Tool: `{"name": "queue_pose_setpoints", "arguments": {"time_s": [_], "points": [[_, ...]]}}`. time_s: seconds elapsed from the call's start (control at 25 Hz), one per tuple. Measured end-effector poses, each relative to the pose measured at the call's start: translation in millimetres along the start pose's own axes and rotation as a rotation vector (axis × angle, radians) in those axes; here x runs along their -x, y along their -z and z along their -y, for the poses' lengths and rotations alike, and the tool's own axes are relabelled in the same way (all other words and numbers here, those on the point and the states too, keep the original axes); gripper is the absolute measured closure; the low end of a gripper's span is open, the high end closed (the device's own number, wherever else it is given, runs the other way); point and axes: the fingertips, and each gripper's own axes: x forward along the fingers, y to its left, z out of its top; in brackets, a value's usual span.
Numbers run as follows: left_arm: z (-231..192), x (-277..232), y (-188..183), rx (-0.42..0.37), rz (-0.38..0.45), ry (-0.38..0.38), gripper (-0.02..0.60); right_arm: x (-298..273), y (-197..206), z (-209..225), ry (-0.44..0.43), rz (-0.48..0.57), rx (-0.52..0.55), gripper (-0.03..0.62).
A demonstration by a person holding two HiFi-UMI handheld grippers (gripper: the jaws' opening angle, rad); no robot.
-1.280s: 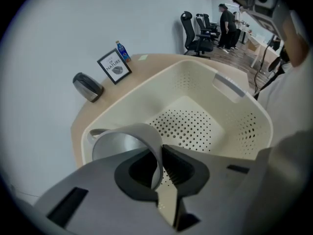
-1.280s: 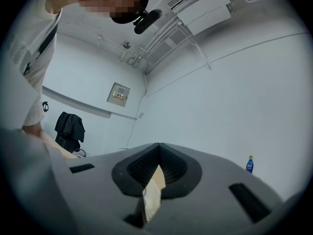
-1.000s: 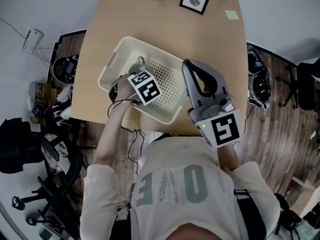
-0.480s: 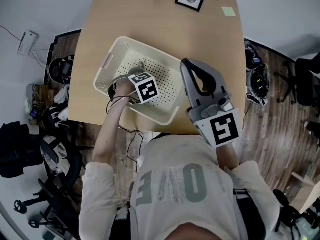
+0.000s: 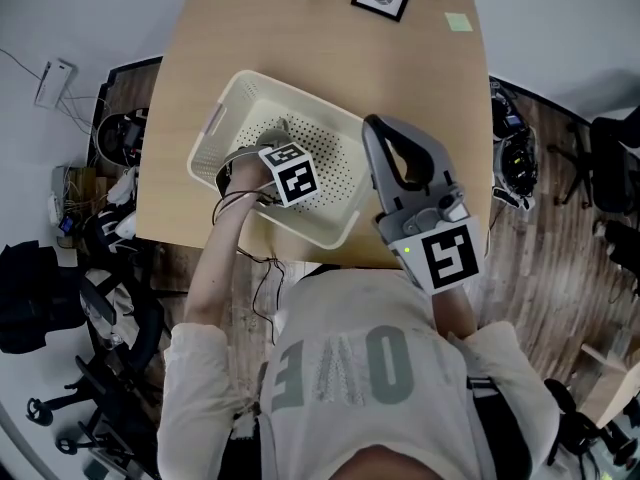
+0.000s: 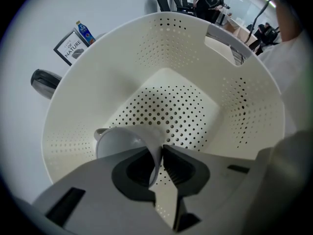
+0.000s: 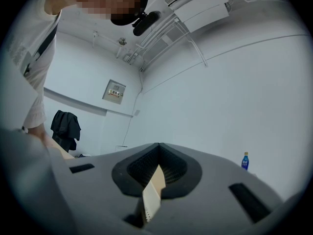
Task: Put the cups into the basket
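Pale wooden table (image 5: 400,78), smooth. Cream plastic basket (image 5: 250,103), perforated, round-cornered, left of centre. Left gripper (image 6: 157,163): bare forearm stretched forward, tool dipped inside the basket, jaws nipped narrowly on the wall of a glossy pale-grey cup (image 6: 120,143) tilted over the basket floor. Right gripper (image 7: 159,153): raised just right of the basket, jaws together, empty. Against half a second back, poses practically unchanged.

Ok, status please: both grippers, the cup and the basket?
Left gripper shut on rim of cup, low inside basket. Right gripper shut, empty, beside basket. Nothing seen blocking.
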Motion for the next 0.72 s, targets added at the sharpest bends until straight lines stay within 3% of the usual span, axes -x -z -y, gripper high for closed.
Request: {"name": "queue_pose_setpoints", "arguments": {"time_s": [0.08, 0.16, 0.2, 0.44, 0.6, 0.64, 0.72], "points": [[-6, 6, -2, 0.005, 0.020, -0.044, 0.514, -1, -1, -1, -0.004, 0.003, -0.001, 0.597], [-12, 13, -4, 0.017, 0.045, -0.100, 0.415, -1, -2, -3, -0.013, 0.008, -0.002, 0.597], [-15, 17, -4, 0.025, 0.057, -0.122, 0.401, -1, -3, -5, -0.018, 0.010, -0.002, 0.597], [-27, 62, -2, 0.102, 0.176, -0.215, 0.402, 1, -9, -18, -0.054, 0.022, 0.001, 0.597], [-41, 128, -6, 0.225, 0.390, -0.300, 0.405, 2, -16, -25, -0.071, 0.040, 0.005, 0.597], [-47, 149, -7, 0.275, 0.470, -0.331, 0.429, 2, -18, -26, -0.074, 0.044, 0.006, 0.597], [-58, 191, -6, 0.389, 0.642, -0.394, 0.565, 2, -24, -28, -0.073, 0.059, 0.015, 0.597]]}}
